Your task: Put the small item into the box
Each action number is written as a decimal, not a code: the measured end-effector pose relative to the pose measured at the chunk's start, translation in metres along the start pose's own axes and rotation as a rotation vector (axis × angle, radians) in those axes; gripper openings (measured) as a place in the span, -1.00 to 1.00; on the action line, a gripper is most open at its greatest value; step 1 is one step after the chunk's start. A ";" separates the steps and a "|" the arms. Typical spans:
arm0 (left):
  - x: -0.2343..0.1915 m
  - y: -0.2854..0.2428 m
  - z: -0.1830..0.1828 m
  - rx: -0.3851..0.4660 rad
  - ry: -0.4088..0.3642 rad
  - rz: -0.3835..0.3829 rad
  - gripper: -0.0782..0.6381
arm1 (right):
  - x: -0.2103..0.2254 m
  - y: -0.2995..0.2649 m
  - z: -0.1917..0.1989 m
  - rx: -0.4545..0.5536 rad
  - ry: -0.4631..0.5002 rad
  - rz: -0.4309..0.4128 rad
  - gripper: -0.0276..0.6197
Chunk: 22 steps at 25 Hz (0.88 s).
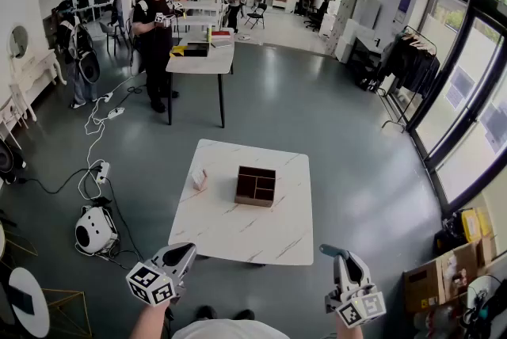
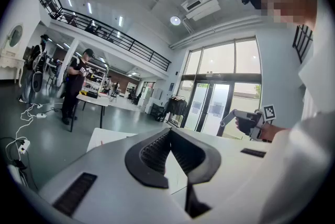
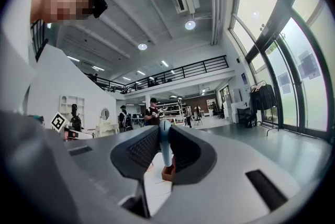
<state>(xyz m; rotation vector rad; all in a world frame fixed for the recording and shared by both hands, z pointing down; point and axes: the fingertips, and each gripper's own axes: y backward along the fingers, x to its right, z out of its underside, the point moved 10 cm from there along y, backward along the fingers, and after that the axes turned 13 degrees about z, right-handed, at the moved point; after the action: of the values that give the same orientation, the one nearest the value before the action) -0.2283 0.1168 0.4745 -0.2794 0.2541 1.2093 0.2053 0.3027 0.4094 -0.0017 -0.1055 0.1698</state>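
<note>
**Fig. – Slim blue item clamped in R claw, well short of the box**

Slim light-blue item [image 3: 163,145] stands upright btwn the pads of R claw [image 3: 160,127], which is clamped on it. Its long axis runs up-down in the right gripper view, top end about level w/ the claw tips. L claw [image 2: 170,134]: tips together, nothing btwn. Both claws hang off the near edge of the table [image 1: 238,238]. Brown compartment box [image 1: 255,185] sits mid-table, w/ a small pale object [image 1: 198,177] near its left side.

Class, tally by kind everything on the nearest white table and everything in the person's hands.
Box: 1
Small item: 1
Grippers: 2, left gripper and right gripper
Blue piece between the right gripper's jaws: 1
Total: 5
</note>
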 end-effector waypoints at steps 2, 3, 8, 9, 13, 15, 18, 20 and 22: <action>-0.001 -0.002 0.000 0.001 0.001 0.001 -0.74 | 0.000 -0.001 0.000 0.001 -0.001 0.000 -0.67; -0.001 -0.002 0.000 0.001 0.001 0.002 -0.74 | 0.001 -0.002 0.000 0.001 -0.002 0.000 -0.66; 0.001 -0.001 0.001 -0.006 0.006 0.003 -0.74 | 0.001 0.001 0.002 -0.003 -0.009 -0.007 -0.67; 0.001 -0.001 0.001 -0.008 0.008 0.002 -0.74 | 0.001 0.002 0.002 -0.005 -0.008 -0.006 -0.67; 0.003 0.001 0.003 -0.010 0.009 -0.001 -0.74 | 0.001 0.003 0.003 -0.008 -0.010 -0.006 -0.67; 0.003 0.002 0.004 -0.011 0.008 -0.002 -0.74 | 0.002 0.003 0.003 -0.009 -0.021 -0.005 -0.66; 0.006 0.000 0.005 -0.018 0.009 -0.002 -0.74 | 0.006 0.002 0.005 -0.028 -0.024 -0.010 -0.66; 0.009 -0.002 0.006 -0.026 0.011 -0.007 -0.74 | 0.009 0.002 0.007 -0.042 -0.021 -0.012 -0.66; 0.011 -0.004 0.009 -0.031 0.013 -0.012 -0.74 | 0.013 0.003 0.009 -0.047 -0.024 -0.014 -0.66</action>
<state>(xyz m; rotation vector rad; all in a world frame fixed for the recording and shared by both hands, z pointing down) -0.2206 0.1281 0.4791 -0.3154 0.2453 1.2004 0.2169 0.3079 0.4194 -0.0463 -0.1330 0.1532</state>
